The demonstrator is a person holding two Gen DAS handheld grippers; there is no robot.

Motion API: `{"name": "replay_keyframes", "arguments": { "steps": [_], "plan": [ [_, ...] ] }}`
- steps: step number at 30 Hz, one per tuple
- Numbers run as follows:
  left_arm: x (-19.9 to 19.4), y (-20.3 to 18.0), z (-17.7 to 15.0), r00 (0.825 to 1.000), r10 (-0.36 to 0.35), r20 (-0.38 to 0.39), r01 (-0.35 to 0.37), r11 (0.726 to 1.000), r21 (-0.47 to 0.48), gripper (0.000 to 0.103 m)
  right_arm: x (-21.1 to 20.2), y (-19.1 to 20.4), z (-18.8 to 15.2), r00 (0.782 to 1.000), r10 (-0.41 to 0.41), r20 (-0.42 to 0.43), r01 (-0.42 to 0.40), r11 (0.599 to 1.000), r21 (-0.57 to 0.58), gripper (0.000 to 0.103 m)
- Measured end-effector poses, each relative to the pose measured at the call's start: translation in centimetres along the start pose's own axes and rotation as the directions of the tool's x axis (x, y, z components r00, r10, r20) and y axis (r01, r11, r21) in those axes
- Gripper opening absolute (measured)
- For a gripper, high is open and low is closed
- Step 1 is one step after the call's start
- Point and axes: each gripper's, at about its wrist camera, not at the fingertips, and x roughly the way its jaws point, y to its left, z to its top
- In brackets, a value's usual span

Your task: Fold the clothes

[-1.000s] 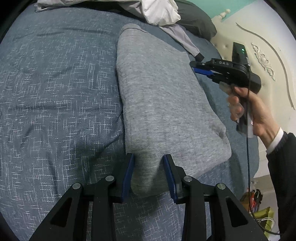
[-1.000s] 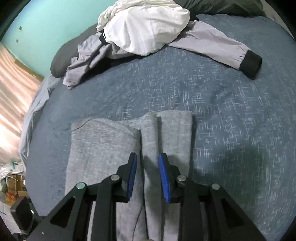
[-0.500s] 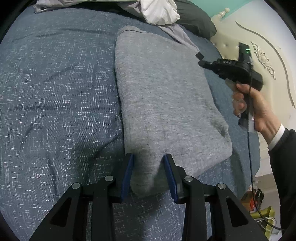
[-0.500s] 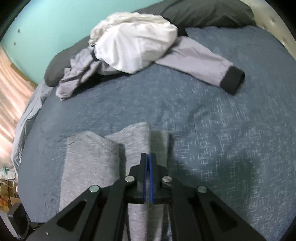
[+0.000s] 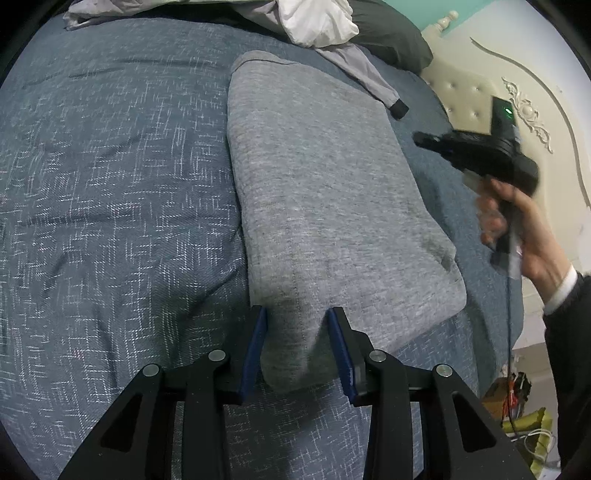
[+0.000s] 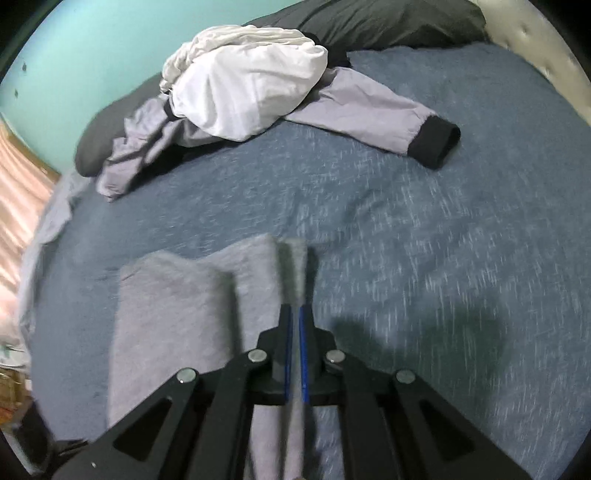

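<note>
A folded heather-grey knit garment (image 5: 325,206) lies lengthwise on the blue bed cover flecked with white (image 5: 110,206), reaching away from the left tongs (image 5: 295,350). Those tongs, with blue-lined black fingers, straddle its near folded corner; the fabric fills the gap and bunches between the pads, so they look clamped on it, though actual pressure is hard to judge from this angle. To their right, a hand (image 5: 517,229) with a white cuff and dark sleeve holds the right tongs (image 6: 294,332) above the bed, beside the garment's far long edge. In the right wrist view those tongs are closed almost fully, pinching a thin raised ridge of the same grey fabric, which stands up between the pads and runs ahead of them; a lower folded layer lies just to their left. Well beyond both tongs, near a dark grey pillow (image 6: 388,22), sit a crumpled white cloth (image 6: 251,85) and a pale lilac jacket with a black cuff (image 6: 373,118).
</note>
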Motion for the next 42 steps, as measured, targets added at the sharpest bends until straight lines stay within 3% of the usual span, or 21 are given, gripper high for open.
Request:
{"name": "replay_keyframes", "arguments": {
  "steps": [4, 6, 10, 14, 17, 19, 22, 25, 29, 34, 38, 42],
  "plan": [
    [-0.8, -0.1, 0.3, 1.0, 0.003, 0.011, -0.003, 1.0, -0.004, 0.039, -1.9, -0.2, -2.5, 0.997, 0.072, -0.04, -0.07, 0.997, 0.045, 0.011],
    [-1.4, 0.0, 0.5, 1.0, 0.008, 0.02, -0.008, 1.0, -0.011, 0.039, -2.7, -0.1, -3.9, 0.992, 0.109, -0.062, -0.105, 0.992, 0.068, 0.034],
    [-2.4, 0.2, 1.0, 0.999, 0.017, 0.036, -0.017, 1.0, -0.012, 0.039, -5.1, 2.0, -6.5, 0.981, 0.181, -0.071, -0.182, 0.983, -0.003, 0.035],
    [-2.8, -0.1, 1.1, 0.999, 0.02, 0.039, -0.02, 1.0, -0.002, 0.039, -6.0, 5.0, -8.2, 0.968, 0.229, -0.104, -0.24, 0.964, -0.115, 0.029],
    [-2.3, -0.7, 0.7, 1.0, -0.006, 0.025, 0.006, 1.0, -0.023, 0.039, -4.5, 6.4, -9.1, 0.946, 0.273, -0.175, -0.294, 0.949, -0.11, 0.018],
    [-1.9, -1.0, 0.5, 1.0, -0.014, 0.017, 0.014, 0.999, -0.028, 0.039, -3.2, 6.6, -9.5, 0.935, 0.28, -0.217, -0.305, 0.948, -0.093, 0.017],
    [-0.9, -1.4, 0.6, 1.0, -0.002, 0.004, 0.002, 1.0, -0.026, 0.039, -1.2, 5.8, -10.2, 0.941, 0.216, -0.26, -0.239, 0.969, -0.061, 0.016],
    [-0.4, -1.1, 0.5, 1.0, 0.0, -0.008, -0.001, 0.999, -0.033, 0.039, -0.5, 3.8, -10.2, 0.952, 0.176, -0.25, -0.184, 0.983, -0.007, 0.005],
    [-0.5, -0.9, 0.6, 1.0, -0.004, -0.005, 0.004, 0.999, -0.037, 0.039, -0.8, 2.6, -10.0, 0.954, 0.194, -0.23, -0.192, 0.981, 0.032, 0.003],
    [-1.0, -1.2, 1.0, 1.0, 0.001, 0.012, -0.001, 1.0, -0.015, 0.039, -2.4, 4.9, -8.5, 0.954, 0.259, -0.152, -0.263, 0.965, -0.004, 0.003],
    [-0.9, -1.4, 1.1, 1.0, -0.009, 0.015, 0.009, 1.0, -0.012, 0.039, 0.1, 6.7, -6.8, 0.951, 0.24, -0.192, -0.246, 0.969, -0.008, 0.004],
    [-1.0, -1.0, 1.2, 1.0, -0.01, 0.014, 0.011, 1.0, -0.023, 0.039, 2.7, 5.1, -6.6, 0.962, 0.149, -0.23, -0.155, 0.988, -0.009, 0.003]
  ]
}}
